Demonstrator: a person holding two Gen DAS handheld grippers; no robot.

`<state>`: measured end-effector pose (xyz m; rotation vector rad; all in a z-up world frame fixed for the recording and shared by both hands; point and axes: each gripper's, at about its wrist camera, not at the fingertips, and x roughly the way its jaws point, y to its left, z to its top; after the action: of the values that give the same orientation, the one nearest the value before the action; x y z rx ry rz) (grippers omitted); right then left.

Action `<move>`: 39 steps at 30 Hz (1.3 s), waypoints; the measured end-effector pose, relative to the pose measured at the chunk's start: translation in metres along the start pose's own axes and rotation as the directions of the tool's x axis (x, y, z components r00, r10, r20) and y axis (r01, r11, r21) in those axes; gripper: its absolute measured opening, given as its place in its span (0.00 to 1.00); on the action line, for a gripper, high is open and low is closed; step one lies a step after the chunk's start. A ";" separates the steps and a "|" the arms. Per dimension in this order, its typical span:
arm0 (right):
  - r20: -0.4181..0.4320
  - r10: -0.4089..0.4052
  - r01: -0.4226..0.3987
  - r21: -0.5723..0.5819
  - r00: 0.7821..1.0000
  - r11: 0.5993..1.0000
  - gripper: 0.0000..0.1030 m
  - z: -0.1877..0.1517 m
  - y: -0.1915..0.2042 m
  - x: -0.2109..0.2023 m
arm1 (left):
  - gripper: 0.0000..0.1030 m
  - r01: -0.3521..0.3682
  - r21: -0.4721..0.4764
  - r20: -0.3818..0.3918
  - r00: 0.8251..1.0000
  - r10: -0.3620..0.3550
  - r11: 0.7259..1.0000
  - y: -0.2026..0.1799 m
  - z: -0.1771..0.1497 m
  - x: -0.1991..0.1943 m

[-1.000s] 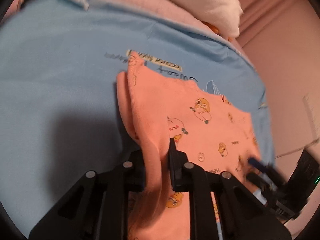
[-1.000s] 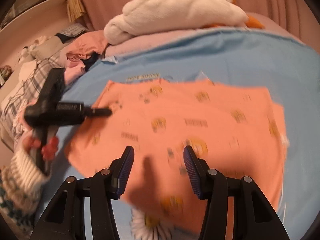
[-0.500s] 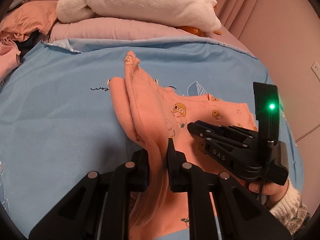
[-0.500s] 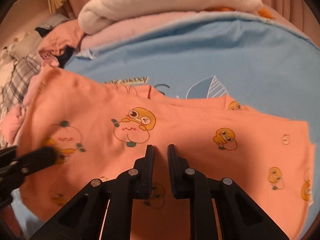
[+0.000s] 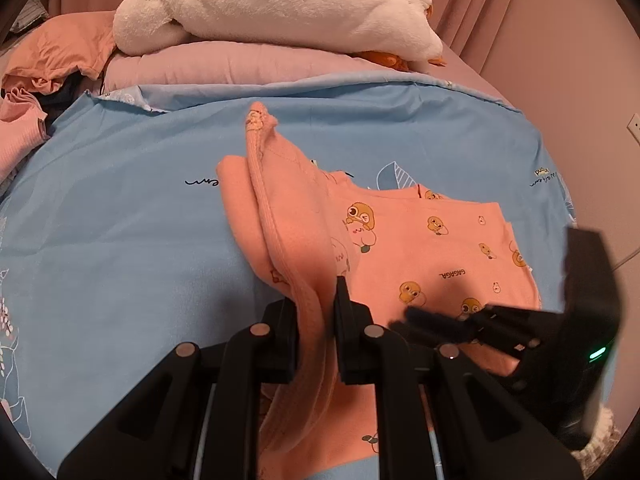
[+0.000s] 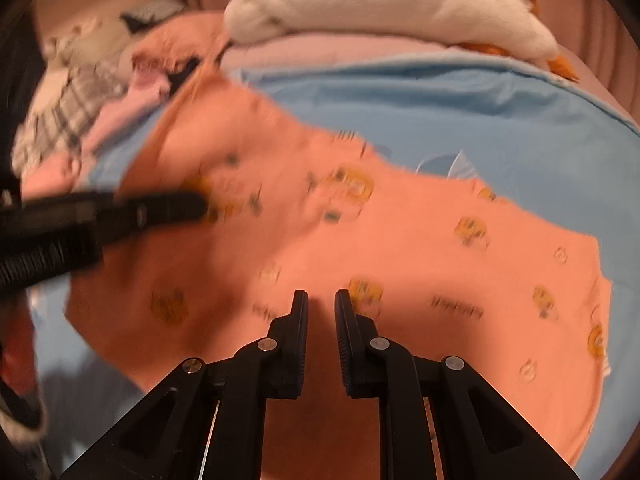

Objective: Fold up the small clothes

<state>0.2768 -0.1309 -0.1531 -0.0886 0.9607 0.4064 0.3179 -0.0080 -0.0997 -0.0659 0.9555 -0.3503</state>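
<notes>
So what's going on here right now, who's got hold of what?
A person is folding an orange duck-print garment on a blue sheet. The left tool is shut on a raised fold of its edge. The right tool sits low over the garment with only a narrow gap between its fingers; whether it grips cloth can't be told.

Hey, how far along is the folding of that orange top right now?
Partly done: the orange top lies spread on the blue sheet. In hand: the left gripper pinches a bunched edge; the right gripper is nearly closed over the cloth, grip unclear. Left: laying that edge over and flattening.
</notes>
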 end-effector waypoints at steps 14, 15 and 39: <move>-0.029 0.048 -0.049 -0.035 0.998 0.998 0.17 -0.026 0.012 -0.006 | 0.13 -0.020 0.024 0.009 1.000 0.020 1.000 -0.009 0.000 -0.005; -0.026 0.050 -0.051 -0.037 0.998 0.998 0.17 -0.027 0.011 -0.005 | 0.13 -0.021 0.027 0.010 1.000 0.021 0.999 -0.010 0.000 -0.006; 0.123 0.146 -0.172 0.234 0.982 0.957 0.25 -0.020 -0.047 -0.034 | 0.13 -0.041 0.061 0.015 0.999 0.040 0.997 -0.020 0.004 -0.009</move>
<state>0.2623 -0.1896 -0.1421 0.2335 0.9104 0.4337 0.3112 -0.0241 -0.0860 0.0072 0.9304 -0.3409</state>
